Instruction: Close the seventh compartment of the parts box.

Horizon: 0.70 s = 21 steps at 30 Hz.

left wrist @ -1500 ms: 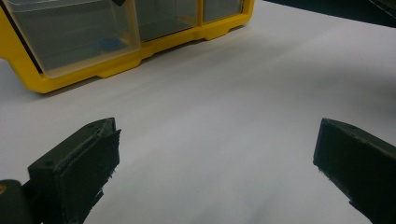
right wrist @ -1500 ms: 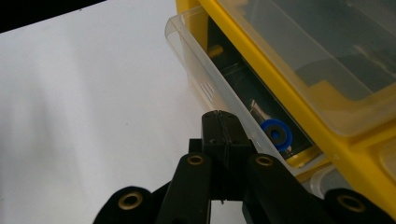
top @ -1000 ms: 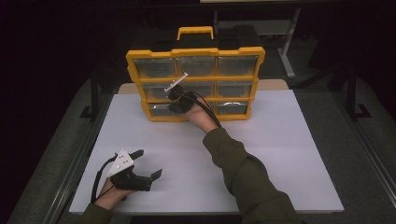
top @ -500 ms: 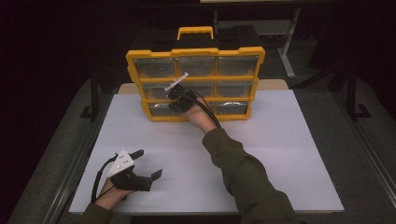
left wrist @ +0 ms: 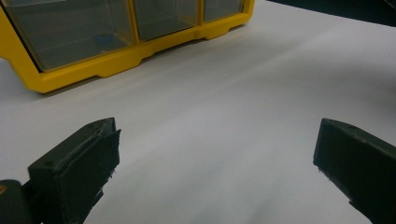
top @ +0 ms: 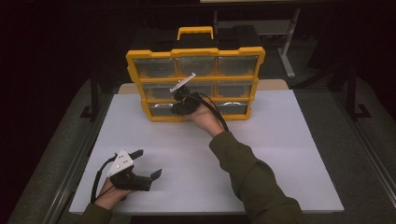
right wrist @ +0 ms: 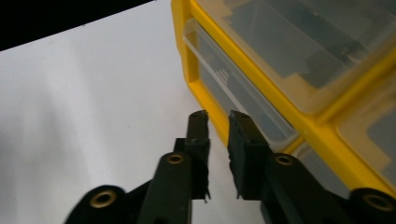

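Note:
A yellow organizer (top: 196, 65) with clear drawers and a handle on top stands upright at the back of the white table (top: 289, 154). My right gripper (top: 176, 108) is at its bottom row, by the left drawer. In the right gripper view the jaws (right wrist: 218, 116) stand a narrow gap apart, having just been opening, with nothing between them. Just beyond their tips, the clear drawer front (right wrist: 233, 88) juts slightly out of the yellow frame (right wrist: 327, 121). My left gripper (top: 149, 163) rests near the table's front left, jaws wide open (left wrist: 217, 135) over bare table.
The left gripper view shows the organizer's bottom row (left wrist: 70, 70) farther off, with a small blue item behind one clear front. A sleeved forearm (top: 247, 172) crosses the table's middle. Dark floor and metal stand legs (top: 289, 56) surround the table.

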Motion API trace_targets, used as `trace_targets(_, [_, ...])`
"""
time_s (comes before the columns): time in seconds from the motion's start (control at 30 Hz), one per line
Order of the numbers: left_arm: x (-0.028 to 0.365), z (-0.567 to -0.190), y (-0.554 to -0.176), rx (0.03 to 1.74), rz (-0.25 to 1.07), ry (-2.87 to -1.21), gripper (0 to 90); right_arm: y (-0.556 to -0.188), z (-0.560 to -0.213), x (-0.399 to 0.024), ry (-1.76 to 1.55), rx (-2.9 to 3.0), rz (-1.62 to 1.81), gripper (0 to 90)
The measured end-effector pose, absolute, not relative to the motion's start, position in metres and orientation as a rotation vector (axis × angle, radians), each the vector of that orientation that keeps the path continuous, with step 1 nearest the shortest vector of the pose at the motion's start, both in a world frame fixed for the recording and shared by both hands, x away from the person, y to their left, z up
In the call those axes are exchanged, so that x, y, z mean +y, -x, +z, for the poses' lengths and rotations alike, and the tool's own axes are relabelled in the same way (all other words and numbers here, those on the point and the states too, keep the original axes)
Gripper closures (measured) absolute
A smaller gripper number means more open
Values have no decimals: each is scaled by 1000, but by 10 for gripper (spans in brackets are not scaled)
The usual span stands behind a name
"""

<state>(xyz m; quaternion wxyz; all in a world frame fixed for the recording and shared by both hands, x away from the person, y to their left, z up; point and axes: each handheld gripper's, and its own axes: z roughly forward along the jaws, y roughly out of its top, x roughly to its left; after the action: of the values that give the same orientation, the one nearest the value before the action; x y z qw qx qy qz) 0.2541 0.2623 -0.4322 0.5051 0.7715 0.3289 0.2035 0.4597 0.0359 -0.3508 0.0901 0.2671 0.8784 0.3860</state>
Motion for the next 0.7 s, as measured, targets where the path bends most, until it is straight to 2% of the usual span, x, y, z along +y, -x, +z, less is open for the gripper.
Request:
trace_targets(0.33, [263,-433,-254,796,492,-1869,0,-446,-352,15,-799,2603,1169,589])
trace_targets(0.7, [263,-433,-255,803,488,-1861,0,-430,-354,-6,-813,2588,1188,305])
